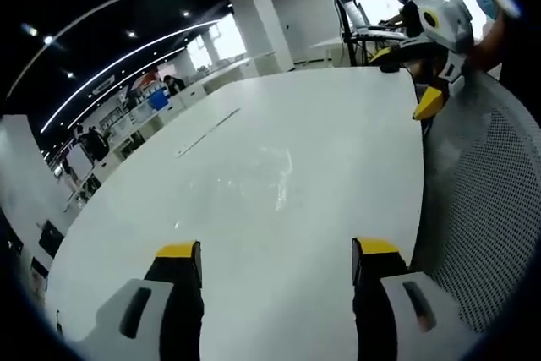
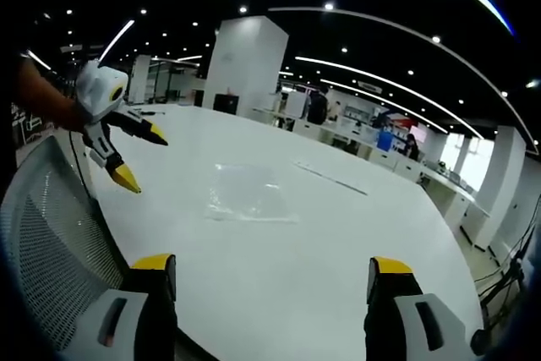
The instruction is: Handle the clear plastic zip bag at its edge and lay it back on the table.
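Observation:
The clear plastic zip bag lies flat on the white table, with neither gripper touching it. In the left gripper view the bag is only a faint sheen ahead of my left gripper, which is open and holds nothing. My right gripper is also open and empty, with the bag well ahead of its yellow tips. Across the table, the right gripper hangs open at the upper right in the left gripper view. The left gripper shows open at the left of the right gripper view, to the left of the bag.
A grey mesh chair back stands against the table's near edge, and the chair back sits under the left gripper. A thin strip lies on the table beyond the bag. Desks, a white pillar and people fill the background.

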Available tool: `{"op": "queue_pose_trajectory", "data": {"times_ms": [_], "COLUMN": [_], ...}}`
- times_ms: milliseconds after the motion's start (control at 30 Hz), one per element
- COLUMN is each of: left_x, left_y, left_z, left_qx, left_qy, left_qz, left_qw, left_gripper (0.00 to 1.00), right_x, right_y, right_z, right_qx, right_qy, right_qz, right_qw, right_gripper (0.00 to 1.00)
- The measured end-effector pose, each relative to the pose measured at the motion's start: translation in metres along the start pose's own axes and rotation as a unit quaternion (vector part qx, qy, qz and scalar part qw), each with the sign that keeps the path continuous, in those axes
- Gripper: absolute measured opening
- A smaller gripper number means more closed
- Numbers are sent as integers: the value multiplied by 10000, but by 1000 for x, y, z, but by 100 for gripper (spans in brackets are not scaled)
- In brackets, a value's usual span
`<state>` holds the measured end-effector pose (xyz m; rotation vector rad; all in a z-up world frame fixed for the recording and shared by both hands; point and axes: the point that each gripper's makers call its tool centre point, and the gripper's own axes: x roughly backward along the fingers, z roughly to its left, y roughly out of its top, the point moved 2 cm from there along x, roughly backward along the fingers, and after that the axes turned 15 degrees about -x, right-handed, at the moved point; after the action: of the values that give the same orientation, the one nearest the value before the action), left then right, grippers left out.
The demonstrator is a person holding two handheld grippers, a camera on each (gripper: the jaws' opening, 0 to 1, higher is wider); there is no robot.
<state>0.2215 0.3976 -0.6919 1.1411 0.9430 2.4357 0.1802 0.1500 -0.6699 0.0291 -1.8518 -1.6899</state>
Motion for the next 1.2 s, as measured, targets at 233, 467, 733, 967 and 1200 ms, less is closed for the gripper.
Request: {"op": "queue_pose_trajectory", "data": {"times_ms": [233, 467, 733, 967, 1200], "left_x": [-17, -36, -53, -64, -66], "left_y": [-2, -2, -4, -8, -10], "left_z": [1, 1, 1, 2, 1], "left_qx": [41, 30, -16, -43, -61], "left_qy": [-165, -358, -589, -759, -933], "left_qz": [150, 252, 357, 456, 559], "left_qw": [9997, 9990, 9976, 9961, 9940], "left_gripper": [69, 65, 64, 64, 64], "right_x": [0, 0, 0, 0, 1], "right_y": [0, -1, -1, -1, -1], "right_z": [-1, -1, -2, -3, -5], "right_qx": [1, -8, -14, 15, 6], "right_qy": [-28, -32, -66, -98, -160], "right_qz": [14, 30, 34, 55, 50], "right_qw": [10000, 10000, 10000, 9999, 9999], "right_gripper": [94, 93, 92, 91, 91]}}
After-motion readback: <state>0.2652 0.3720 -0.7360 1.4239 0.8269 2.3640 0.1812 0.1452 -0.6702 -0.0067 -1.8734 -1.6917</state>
